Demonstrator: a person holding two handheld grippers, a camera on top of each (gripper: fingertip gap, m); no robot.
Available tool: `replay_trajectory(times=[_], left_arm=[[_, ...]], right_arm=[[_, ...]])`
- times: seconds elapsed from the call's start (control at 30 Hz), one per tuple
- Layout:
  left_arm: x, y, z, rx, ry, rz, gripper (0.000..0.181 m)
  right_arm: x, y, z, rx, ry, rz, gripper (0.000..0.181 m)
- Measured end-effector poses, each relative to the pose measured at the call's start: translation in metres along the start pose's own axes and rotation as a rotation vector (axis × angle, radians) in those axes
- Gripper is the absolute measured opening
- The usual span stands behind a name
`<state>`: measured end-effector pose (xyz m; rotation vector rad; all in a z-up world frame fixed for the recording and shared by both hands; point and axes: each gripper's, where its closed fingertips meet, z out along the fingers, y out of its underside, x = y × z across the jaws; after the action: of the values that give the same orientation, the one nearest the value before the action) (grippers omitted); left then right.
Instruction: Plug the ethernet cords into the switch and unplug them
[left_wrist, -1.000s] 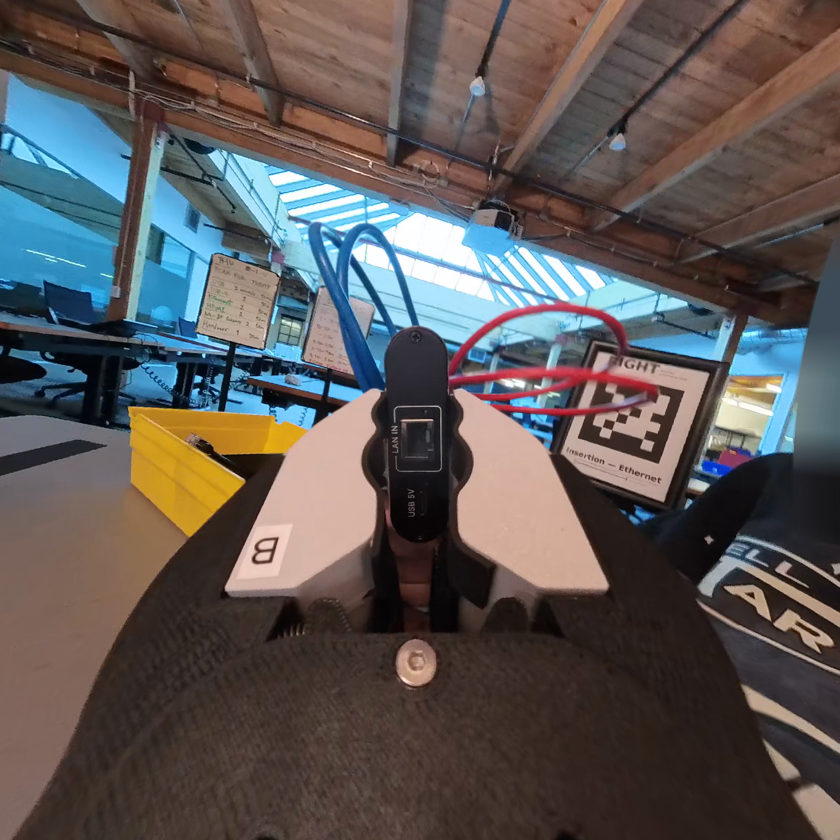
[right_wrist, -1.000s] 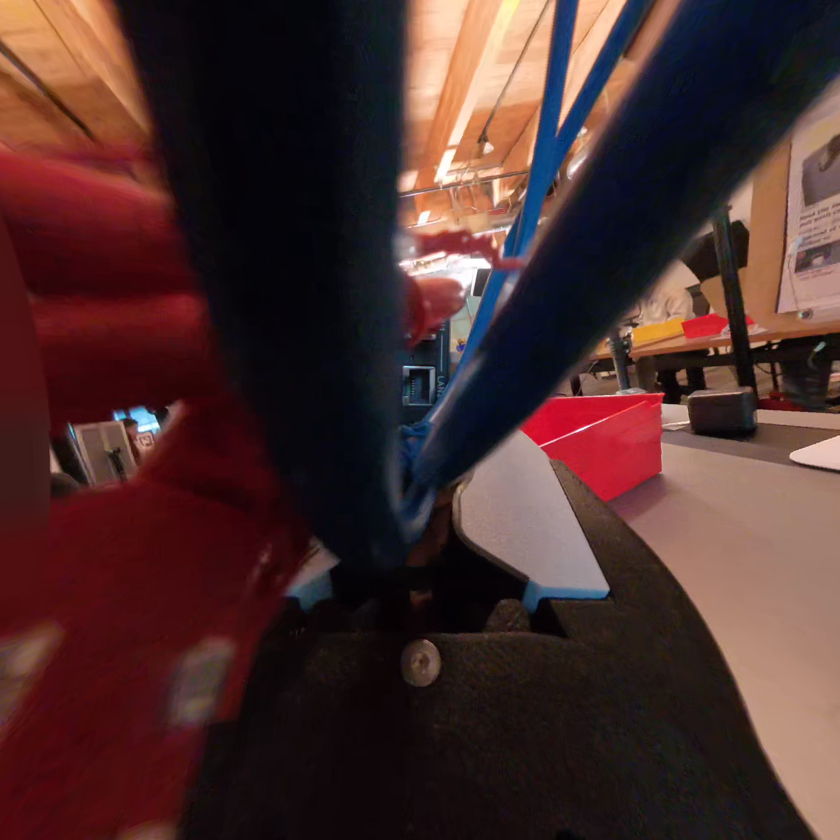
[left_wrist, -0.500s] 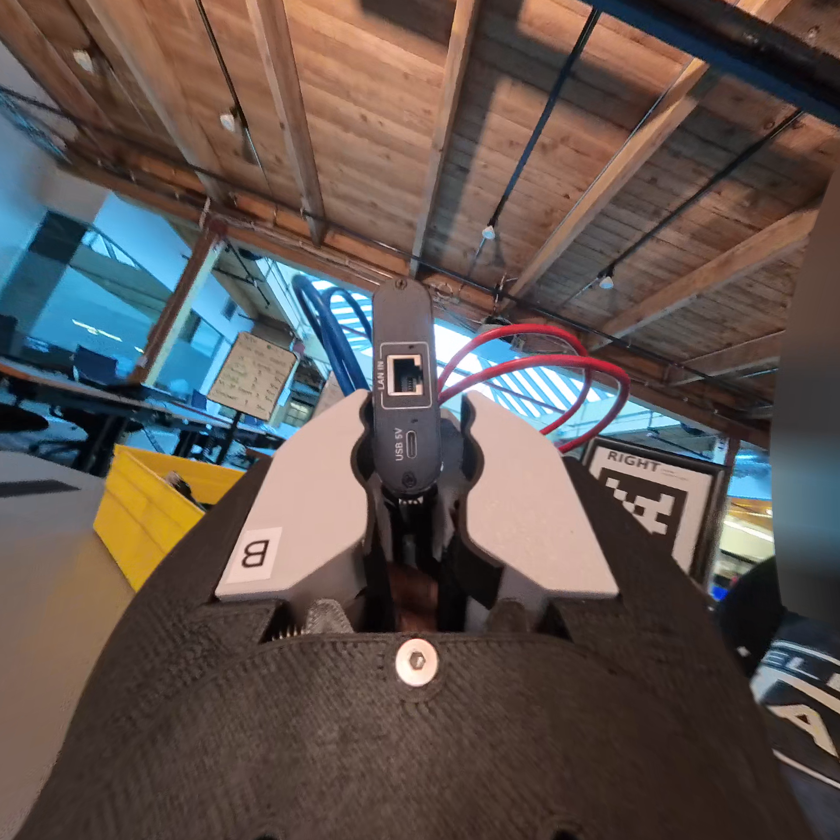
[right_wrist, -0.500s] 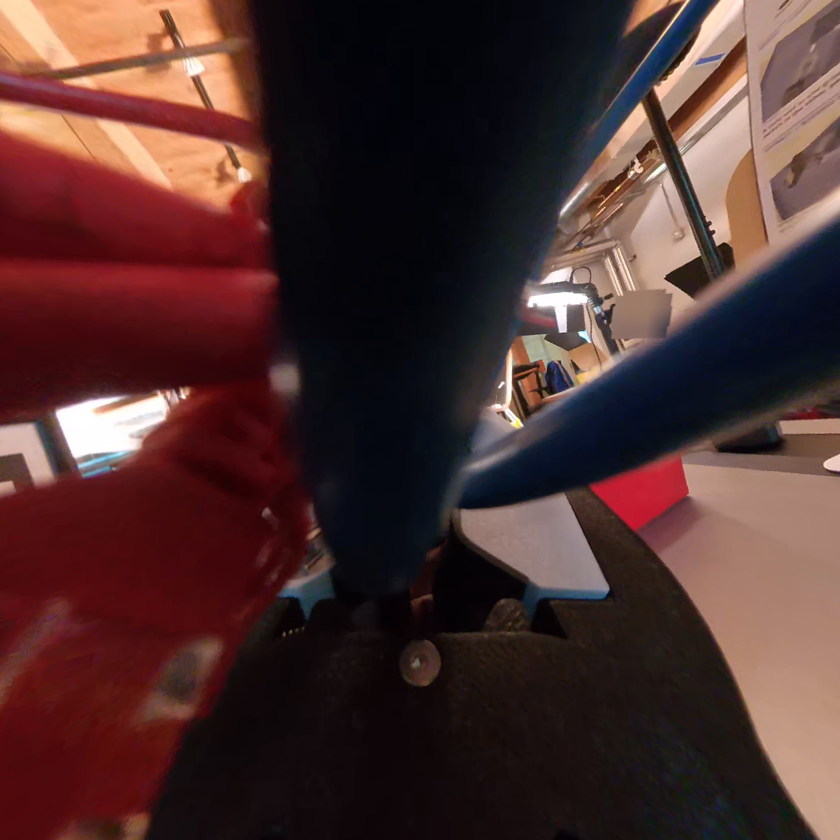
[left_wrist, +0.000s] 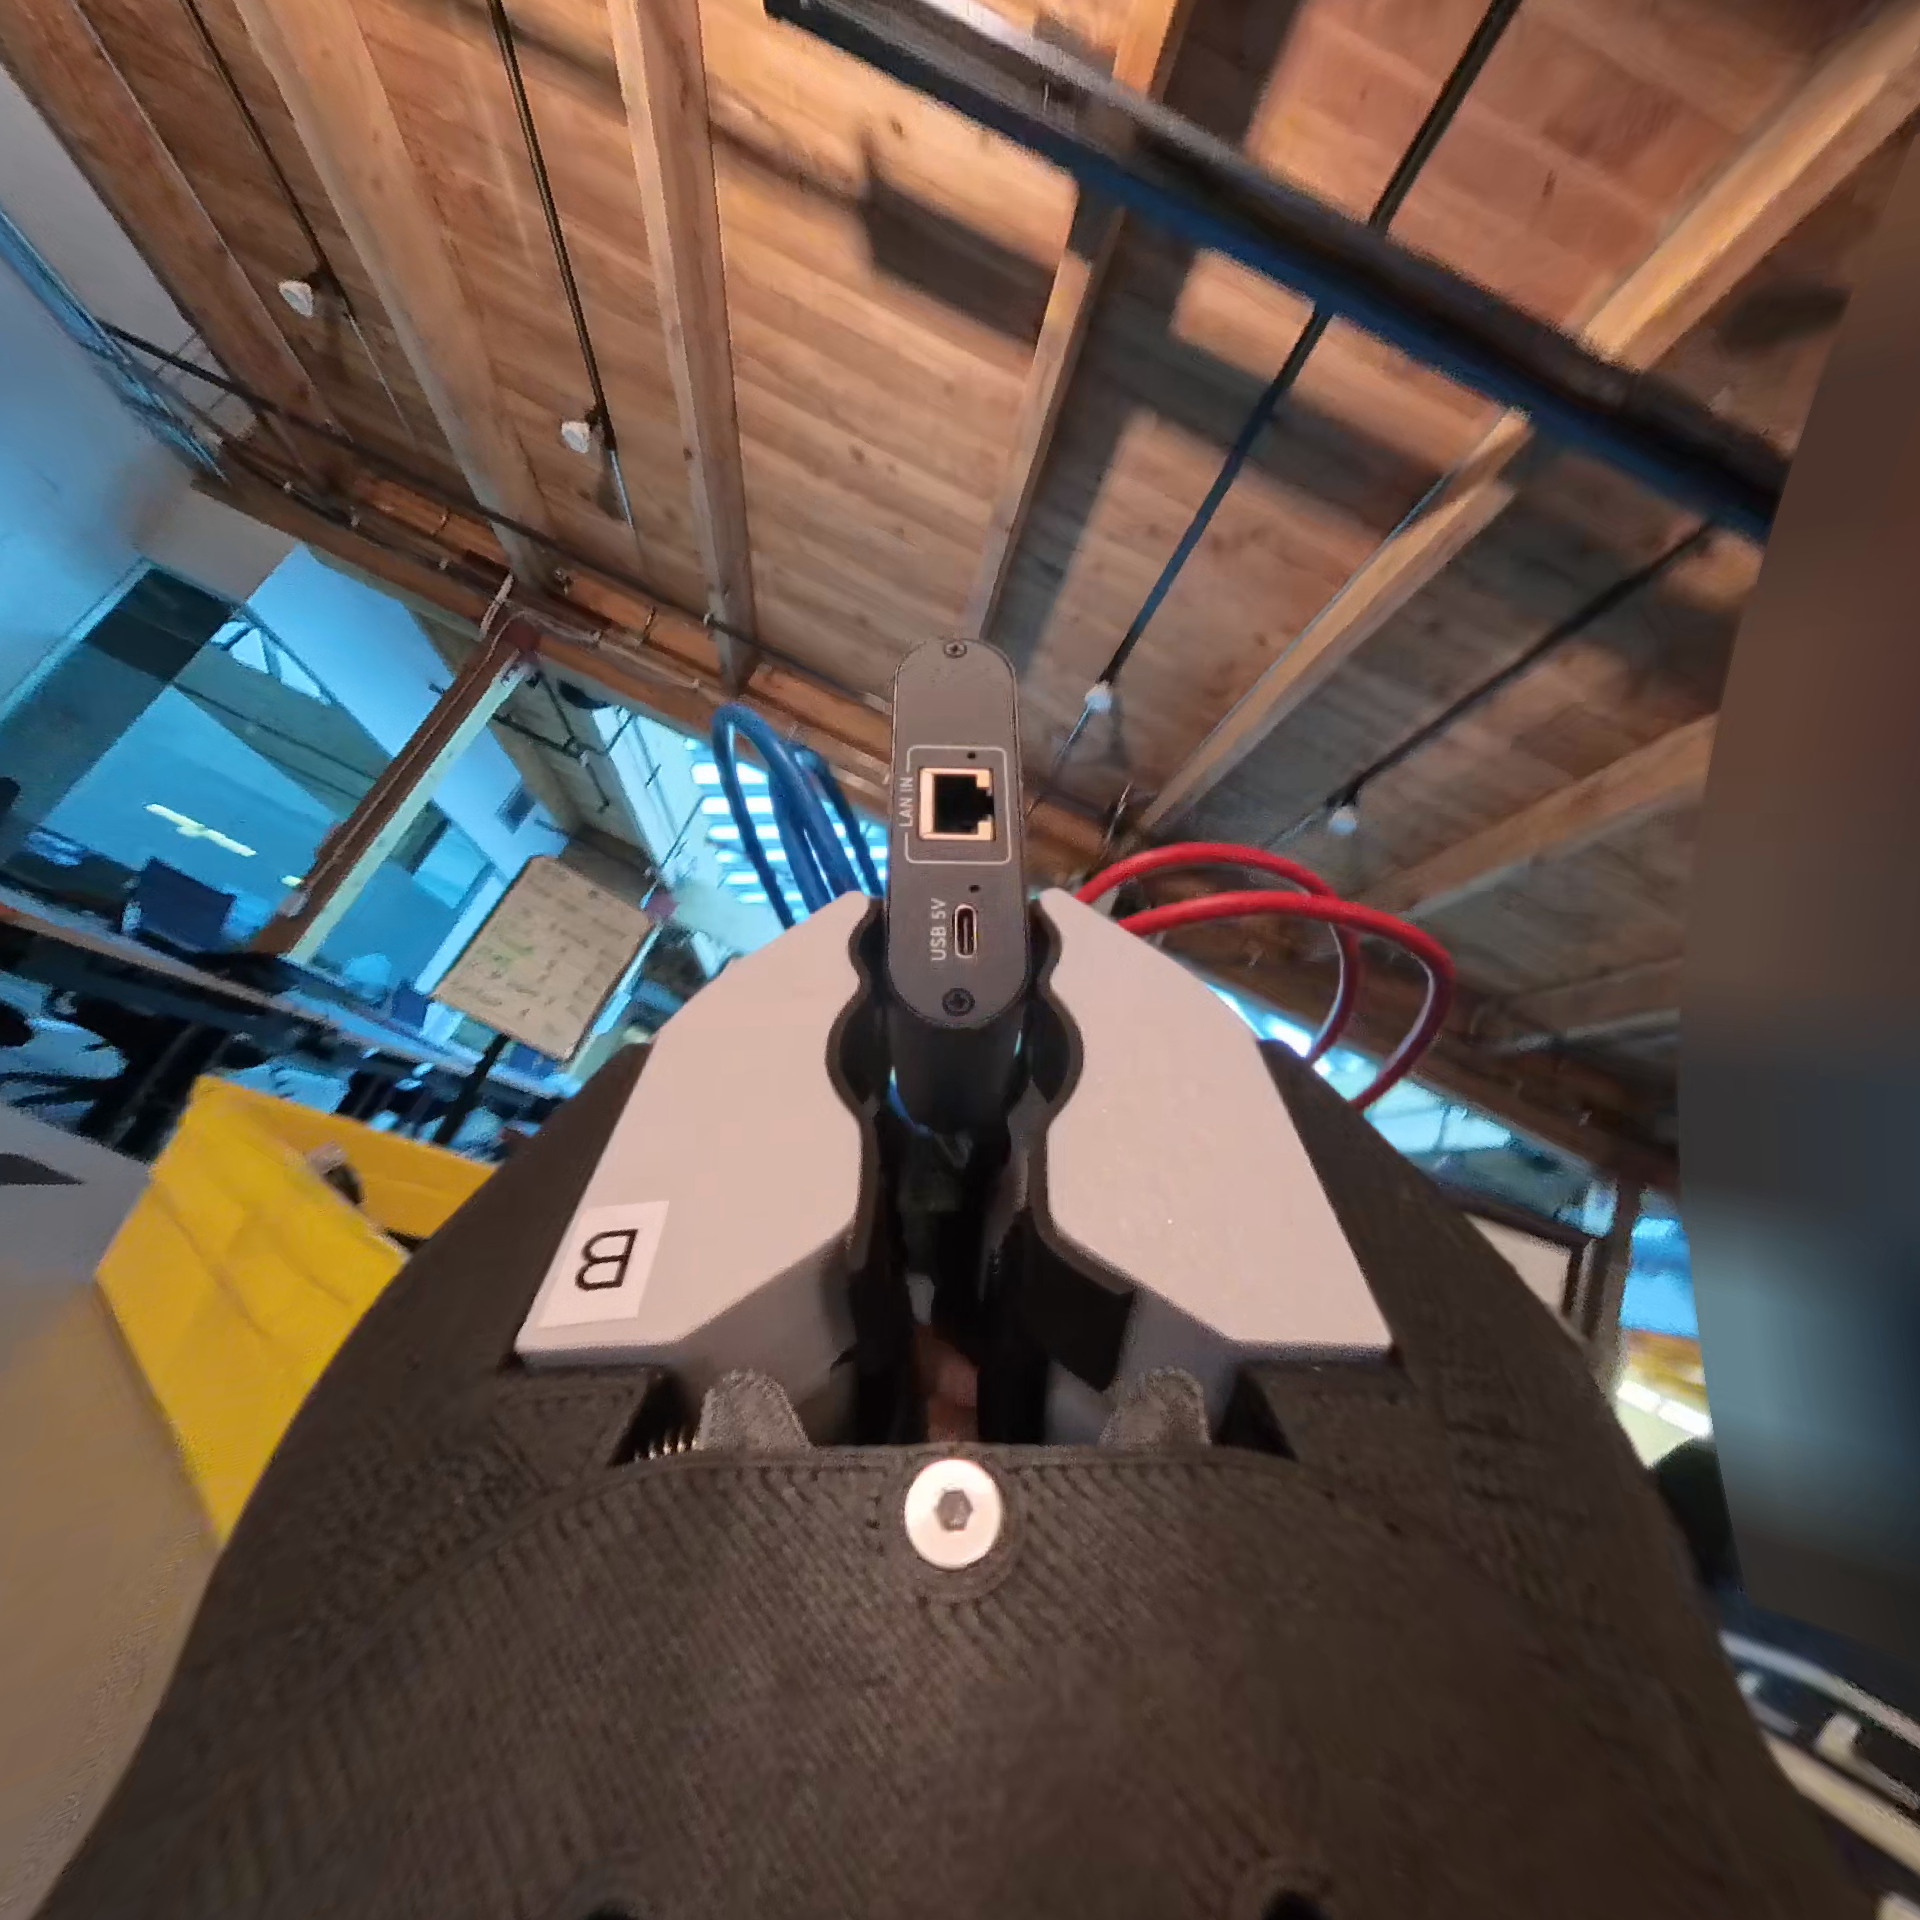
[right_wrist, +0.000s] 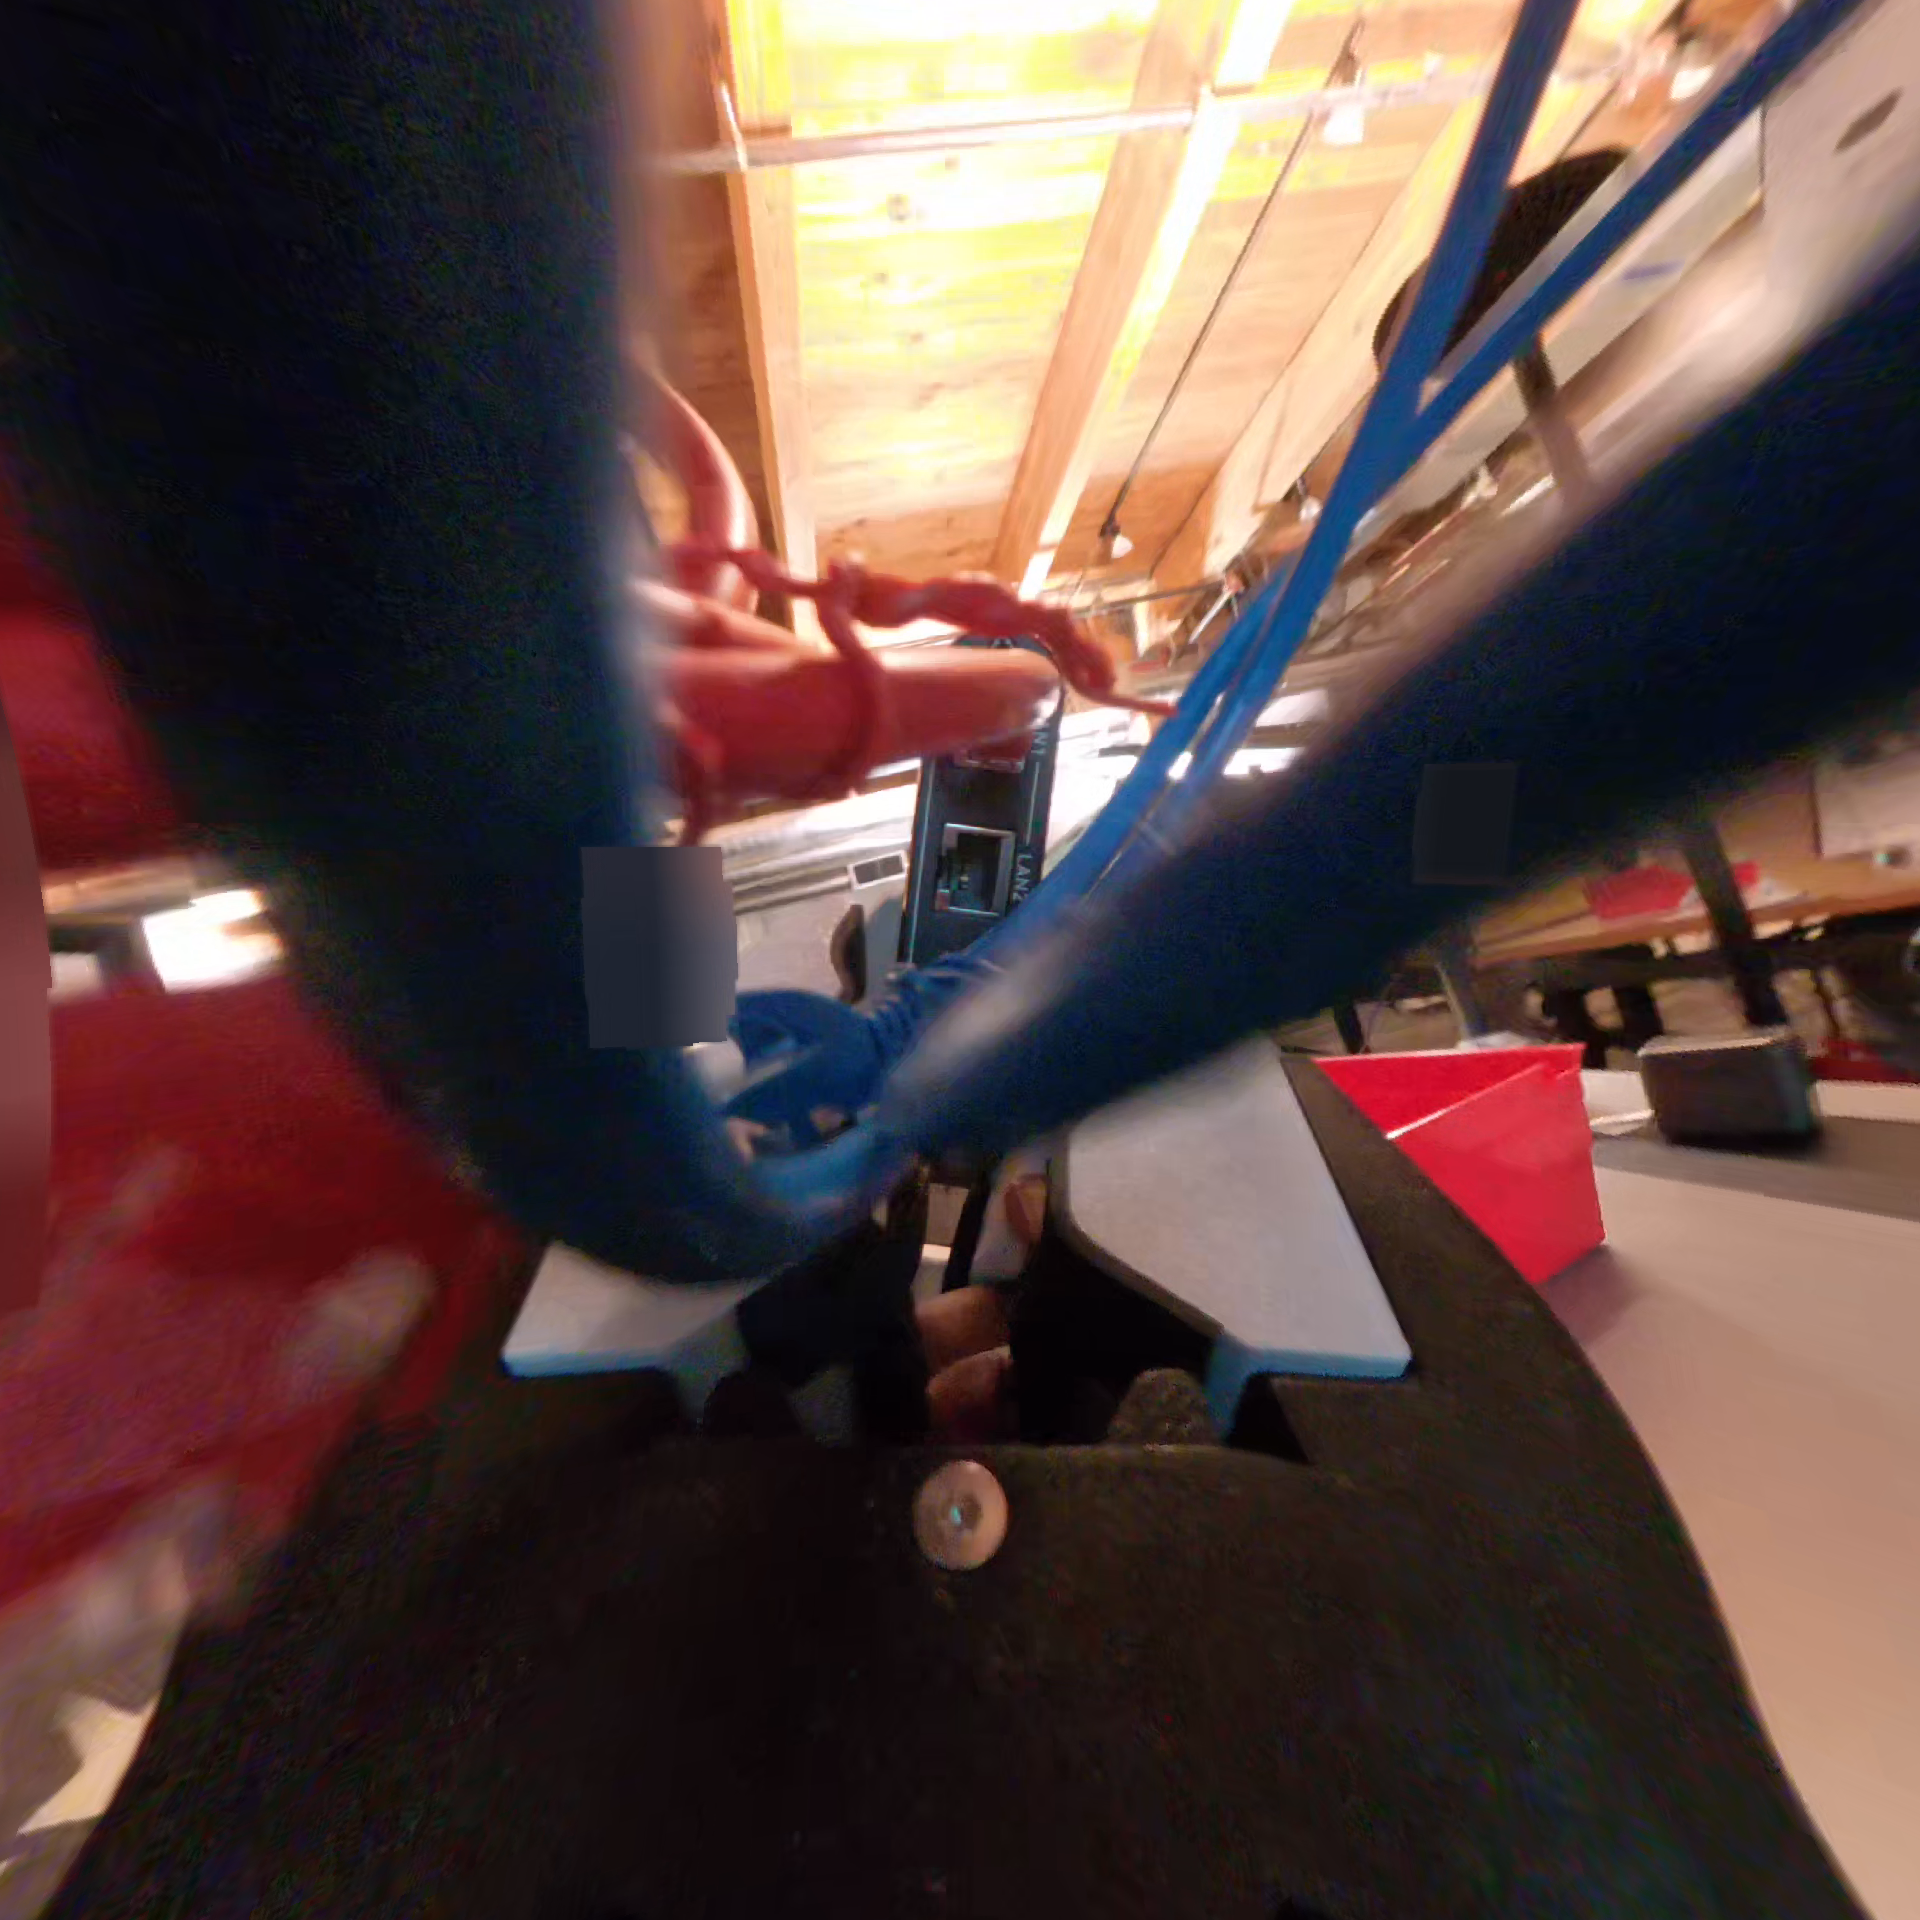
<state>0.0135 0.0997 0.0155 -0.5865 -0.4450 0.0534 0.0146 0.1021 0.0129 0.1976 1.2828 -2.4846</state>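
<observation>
**Under the timber ceiling, a switch held aloft**

Beneath wooden joists, the left gripper (left_wrist: 956, 997) pinches the switch (left_wrist: 954, 831) upright, near port empty. The right gripper (right_wrist: 935, 1164) clamps the blue cord (right_wrist: 1174, 935); red cord (right_wrist: 831, 707) loops nearby. Tangled loops could snag, misaligning the plug. Grey table (right_wrist: 1745, 1403), red bin (right_wrist: 1486, 1143).

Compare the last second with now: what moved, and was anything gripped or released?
The left gripper tipped upward, so its view swung from the room to the ceiling, and the switch sits higher between the jaws, more of its end exposed. In the right wrist view, the switch's far end reappeared past the blue cord and red cord. Nothing was released; the left jaws stay shut on the switch.
</observation>
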Motion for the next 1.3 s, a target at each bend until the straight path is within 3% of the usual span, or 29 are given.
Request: replay_trajectory(times=[0.03,0.13,0.23,0.4,0.57,0.67,0.77,0.97,1.3], left_arm=[[0.0,-0.005,-0.001,0.031,0.009,-0.027,0.024],[0.005,-0.008,-0.002,0.043,0.028,0.003,0.024],[0.008,-0.006,-0.001,0.04,0.037,0.023,0.025],[0.005,0.01,0.001,-0.032,0.039,-0.023,0.032],[0.004,0.006,-0.001,-0.016,0.027,0.0,0.024],[0.004,-0.008,-0.003,0.039,0.036,-0.026,0.024],[0.007,-0.005,-0.001,-0.002,0.036,0.035,0.024],[0.01,0.008,0.001,-0.046,0.07,-0.014,0.028],[0.006,-0.009,-0.001,0.076,0.016,0.07,0.024]], right_arm=[[-0.001,0.0,0.001,0.01,0.007,-0.02,0.038],[-0.005,0.002,0.001,0.038,0.001,-0.033,0.024],[-0.006,0.0,0.0,0.048,-0.002,-0.024,0.021],[-0.003,-0.004,0.0,0.036,0.002,0.044,0.021],[-0.002,0.0,0.004,-0.02,0.032,0.022,0.021],[-0.002,-0.002,0.0,0.022,0.053,-0.014,0.018],[-0.004,-0.004,0.0,0.031,0.043,-0.006,0.015],[-0.007,-0.002,0.001,-0.067,-0.002,0.053,0.013],[-0.004,0.004,0.011,0.034,0.0,0.083,0.015]])
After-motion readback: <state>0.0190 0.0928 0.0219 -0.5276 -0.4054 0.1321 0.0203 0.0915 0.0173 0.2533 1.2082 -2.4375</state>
